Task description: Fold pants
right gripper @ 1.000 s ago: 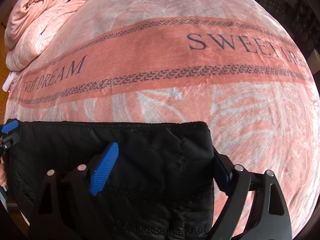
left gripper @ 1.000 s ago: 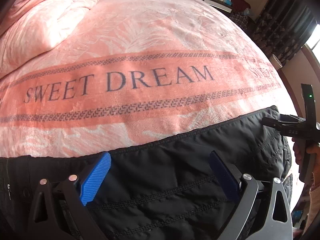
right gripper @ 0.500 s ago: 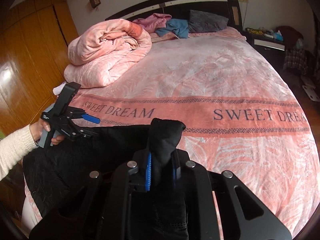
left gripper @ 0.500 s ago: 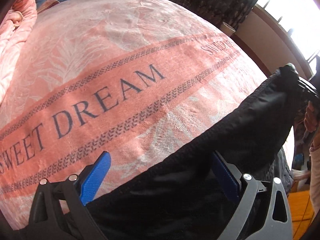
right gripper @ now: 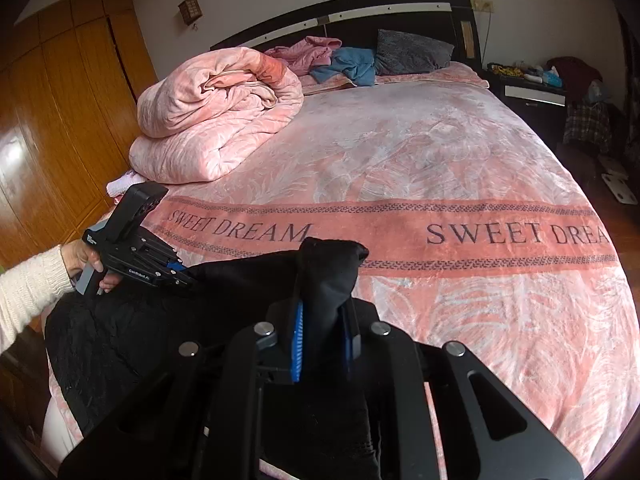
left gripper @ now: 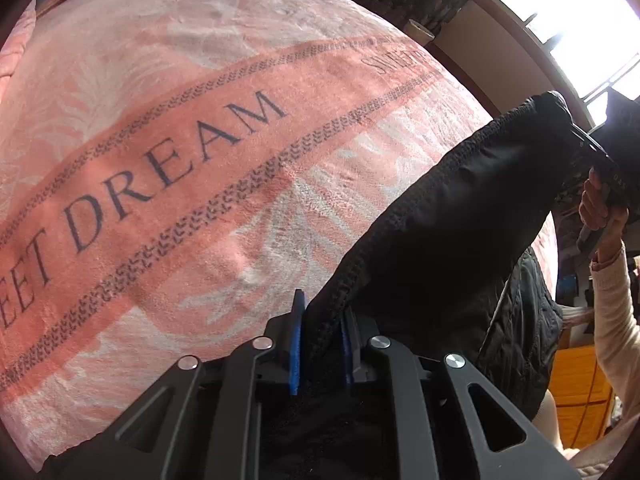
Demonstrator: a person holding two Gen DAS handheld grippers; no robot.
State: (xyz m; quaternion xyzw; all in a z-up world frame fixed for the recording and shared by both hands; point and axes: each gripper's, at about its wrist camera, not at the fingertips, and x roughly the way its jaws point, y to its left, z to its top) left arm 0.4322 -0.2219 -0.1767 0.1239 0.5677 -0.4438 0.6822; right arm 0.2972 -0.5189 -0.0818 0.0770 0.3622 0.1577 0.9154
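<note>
Black quilted pants (left gripper: pixel 452 216) hang stretched between my two grippers above the near edge of the bed. My left gripper (left gripper: pixel 320 344) is shut on the pants' stitched edge, blue pads pinching the fabric. My right gripper (right gripper: pixel 322 332) is shut on a bunched corner of the pants (right gripper: pixel 328 276) that sticks up between the pads. The left gripper also shows in the right wrist view (right gripper: pixel 176 274), and the right gripper in the left wrist view (left gripper: pixel 576 136), both clamped on the same lifted edge. The rest of the pants droops over the bed's edge.
The bed (right gripper: pixel 440 152) carries a pink "SWEET DREAM" blanket. A rolled pink duvet (right gripper: pixel 216 112) lies at the far left, with pillows and clothes by the headboard (right gripper: pixel 360 12). A wooden wardrobe (right gripper: pixel 60 100) stands left, a nightstand (right gripper: pixel 532 88) right.
Both grippers closed on the pants, the right first, then the left. The top edge has been lifted off the blanket, and both cameras have tilted up.
</note>
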